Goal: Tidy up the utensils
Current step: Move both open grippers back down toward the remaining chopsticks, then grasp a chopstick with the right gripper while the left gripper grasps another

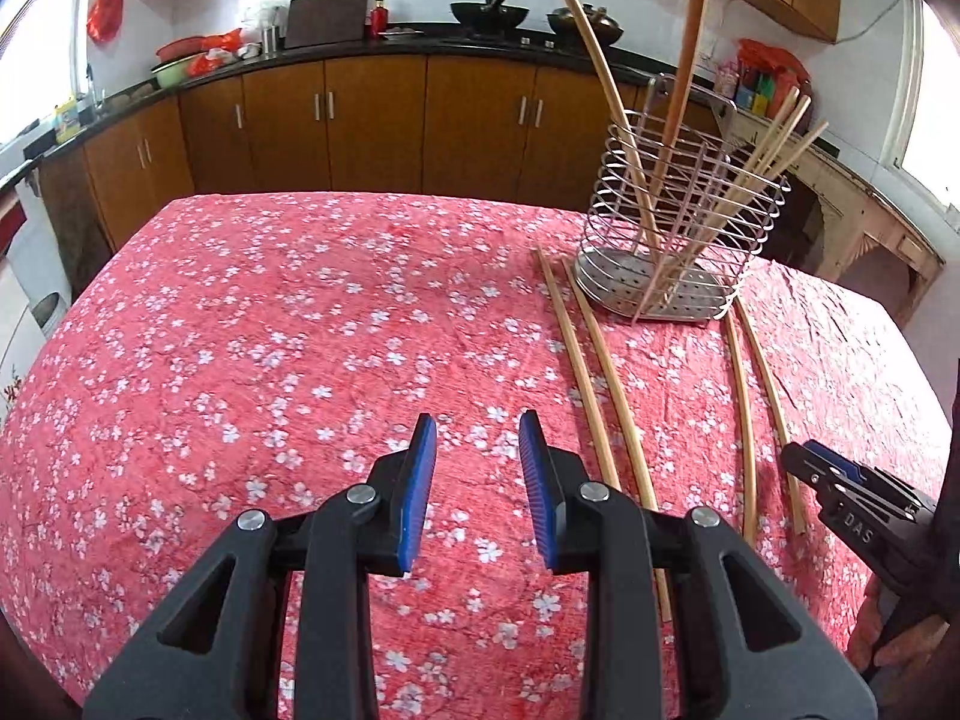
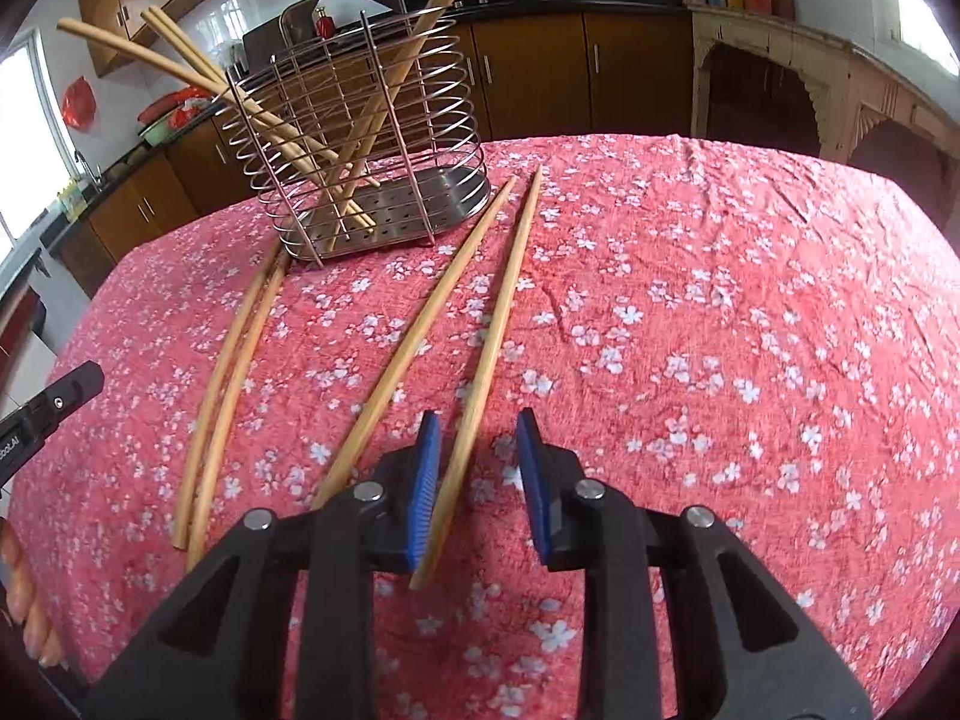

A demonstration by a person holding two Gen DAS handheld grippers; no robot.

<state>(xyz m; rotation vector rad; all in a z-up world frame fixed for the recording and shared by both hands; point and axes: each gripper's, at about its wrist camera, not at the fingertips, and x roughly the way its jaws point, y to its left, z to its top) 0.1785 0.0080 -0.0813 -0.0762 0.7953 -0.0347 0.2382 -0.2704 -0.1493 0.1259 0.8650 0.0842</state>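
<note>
The right gripper is low over the tabletop, which has a pink cloth with white flowers on it. One chopstick lies on the cloth with its near end between the jaws. The jaws are released; the stick sits close to one blue pad, but nothing squeezes it yet. To do this step well, the jaws should come down until both pads are on either side of the stick, and then close slowly so the thin stick does not roll or slip out. It looks best to hold it near the end, lift it straight up, and tip it so the far end goes into the holder first. A second chopstick lies just beside the first one, so the gripper should take care not to bump it. Two more chopsticks lie close together further over, near the left gripper. That gripper has its jaws apart too, with nothing between them, only cloth below. The wire holder stands upright at the far side of the cloth. It already has several chopsticks inside, leaning this way and that, with their tops poking out over the rim. Four sticks are not yet put away.
</note>
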